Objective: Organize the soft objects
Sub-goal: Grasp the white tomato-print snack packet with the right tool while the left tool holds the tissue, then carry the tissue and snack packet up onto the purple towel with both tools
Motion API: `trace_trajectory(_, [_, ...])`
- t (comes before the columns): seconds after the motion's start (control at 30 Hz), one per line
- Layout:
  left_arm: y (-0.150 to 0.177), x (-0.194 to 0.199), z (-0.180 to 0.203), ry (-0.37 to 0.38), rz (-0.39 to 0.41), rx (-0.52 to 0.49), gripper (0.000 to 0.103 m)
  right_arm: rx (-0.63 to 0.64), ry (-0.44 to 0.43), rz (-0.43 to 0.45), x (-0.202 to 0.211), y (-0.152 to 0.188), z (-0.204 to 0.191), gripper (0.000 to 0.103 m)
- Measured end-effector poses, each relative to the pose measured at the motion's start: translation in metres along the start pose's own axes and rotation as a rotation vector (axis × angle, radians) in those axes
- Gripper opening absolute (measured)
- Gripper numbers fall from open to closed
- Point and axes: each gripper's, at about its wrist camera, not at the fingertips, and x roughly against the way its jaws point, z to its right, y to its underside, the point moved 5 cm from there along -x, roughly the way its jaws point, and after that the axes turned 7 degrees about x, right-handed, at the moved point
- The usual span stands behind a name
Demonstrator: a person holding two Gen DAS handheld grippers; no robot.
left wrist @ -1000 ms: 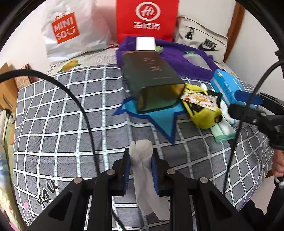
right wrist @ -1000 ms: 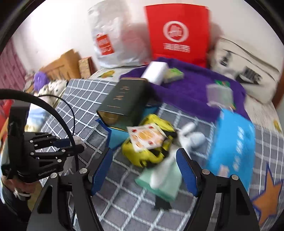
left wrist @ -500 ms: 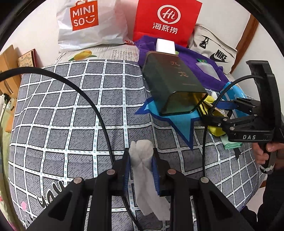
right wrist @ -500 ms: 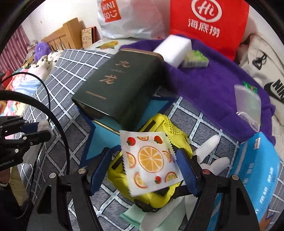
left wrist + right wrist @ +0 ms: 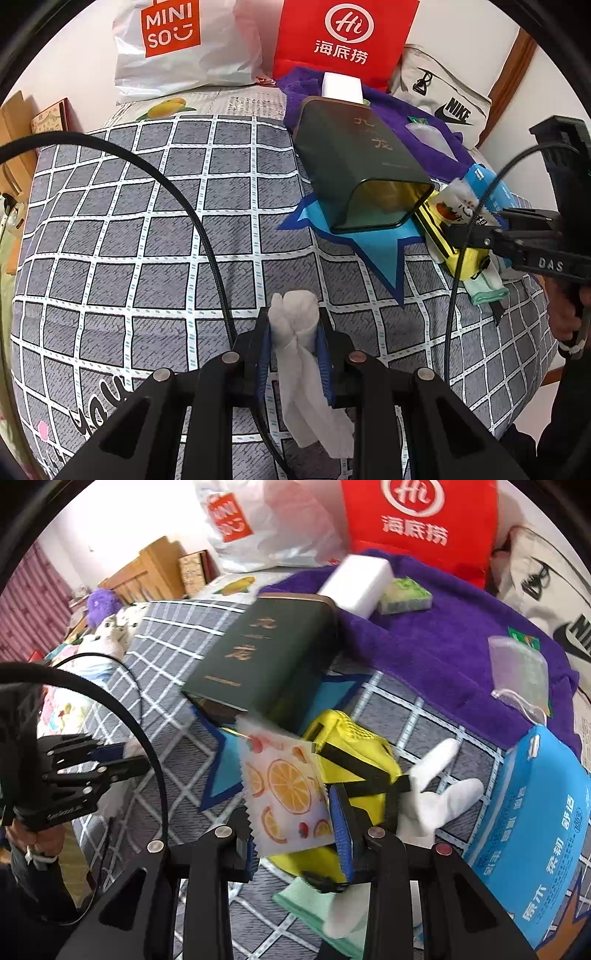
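My left gripper (image 5: 293, 332) is shut on a crumpled white tissue (image 5: 295, 310), whose tail hangs down between the fingers above the grey checked bedsheet (image 5: 129, 221). My right gripper (image 5: 291, 823) is closing on a flat packet printed with orange slices (image 5: 284, 782). Both blue pads touch the packet's edges, and it stands tilted up off the yellow pouch (image 5: 354, 753). A white sock (image 5: 439, 801) and a mint cloth (image 5: 314, 904) lie beside and under the pouch. In the left wrist view the right gripper (image 5: 476, 229) is at the far right by the packet (image 5: 454, 206).
A dark green tin box (image 5: 258, 650) lies just behind the pouch. A blue tissue pack (image 5: 535, 830) is to the right. A purple towel (image 5: 443, 627) carries a white sponge (image 5: 358, 579), a green sponge (image 5: 404, 594) and a clear plastic box (image 5: 521, 672). Shopping bags (image 5: 343, 37) line the wall.
The right gripper came down over the yellow pouch and its jaws narrowed onto the orange-print packet, which now tilts up. The left gripper still holds the tissue and shifted slightly.
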Motion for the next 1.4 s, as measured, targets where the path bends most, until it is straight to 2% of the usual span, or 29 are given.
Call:
trace_trajectory(0.07, [0.000,-0.001,0.001,-0.003,-0.003,-0.004,0.022,-0.029,-0.023,0.006,-0.001,0.000,0.004,0.033])
trace_trajectory(0.17, [0.000,-0.001,0.001,-0.007,-0.005,-0.003,0.022,-0.034,-0.030,0.023,0.000,-0.002,0.004,0.018])
trace_trajectory(0.37, [0.000,0.000,0.002,-0.007,-0.005,-0.005,0.022,-0.025,-0.010,0.073,0.015,-0.006,0.002,0.004])
trace_trajectory(0.6, [-0.003,0.006,0.006,0.012,0.007,-0.006,0.022,-0.062,0.034,0.097,0.029,0.002,0.011,0.004])
trace_trajectory(0.83, [-0.010,0.022,0.011,0.088,0.029,0.008,0.022,-0.130,0.069,0.152,0.065,0.017,0.017,0.004])
trace_trajectory(1.07, [-0.018,0.038,0.017,0.125,0.050,0.006,0.021,-0.165,0.096,0.196,0.092,0.031,0.022,0.004])
trace_trajectory(1.23, [-0.029,0.049,0.026,0.121,0.059,-0.020,0.021,-0.193,0.116,0.242,0.109,0.036,0.032,0.004])
trace_trajectory(1.4, [-0.047,0.053,0.030,0.080,0.070,-0.030,0.021,-0.208,0.120,0.258,0.116,0.033,0.052,0.004])
